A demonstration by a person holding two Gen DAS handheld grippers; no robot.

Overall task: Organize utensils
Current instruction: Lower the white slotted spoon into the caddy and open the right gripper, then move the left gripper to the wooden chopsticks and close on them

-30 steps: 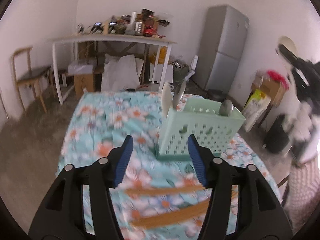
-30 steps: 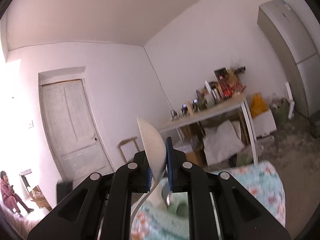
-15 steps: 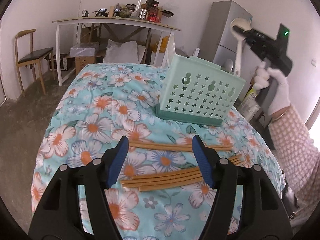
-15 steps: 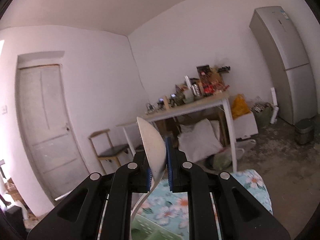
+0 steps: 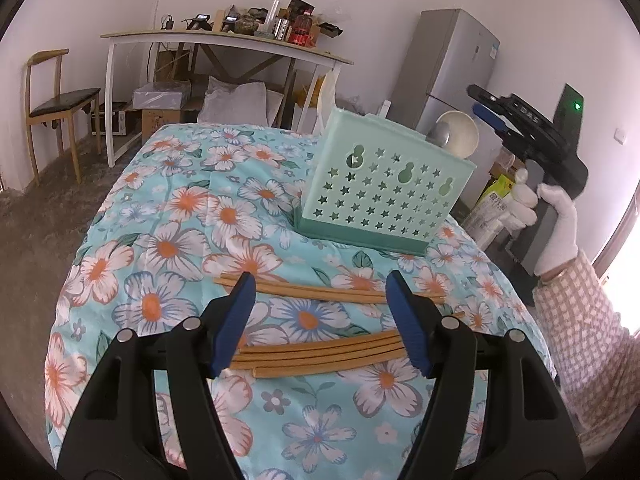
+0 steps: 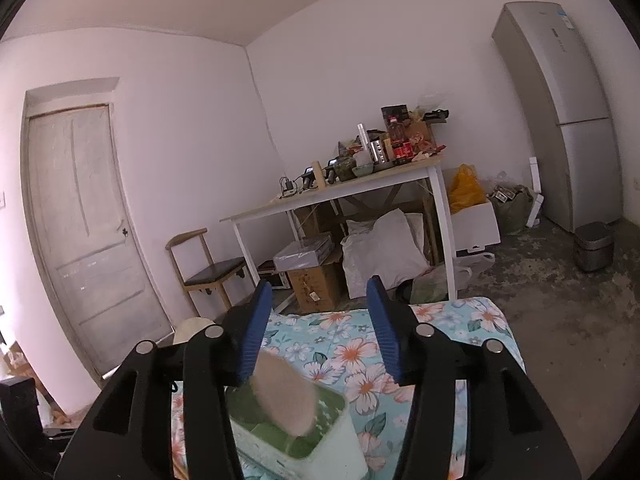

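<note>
Several wooden chopsticks (image 5: 320,354) lie on the floral tablecloth (image 5: 168,248), with one more pair (image 5: 336,291) a little farther back. My left gripper (image 5: 320,284) hangs open just above them, nothing between its pads. Behind stands a mint green basket (image 5: 384,184) with star holes. A white spoon (image 5: 460,134) and a metal spoon (image 5: 438,136) stick out of its far right corner. My right gripper (image 6: 319,290) is over the basket (image 6: 328,440), jaws opening. The white spoon (image 6: 284,396) sits blurred below them, free of the pads. From the left wrist view the right gripper (image 5: 482,104) is beside the spoon.
A gloved hand (image 5: 556,216) and checked sleeve hold the right gripper at the table's right edge. Another white utensil (image 5: 326,92) stands in the basket's back left corner. Beyond are a cluttered white table (image 5: 224,38), a chair (image 5: 60,100), a fridge (image 5: 452,72) and a door (image 6: 88,216).
My right gripper came down over the basket, opened and let go of the white spoon, which now stands in the basket. My left gripper sank toward the chopsticks.
</note>
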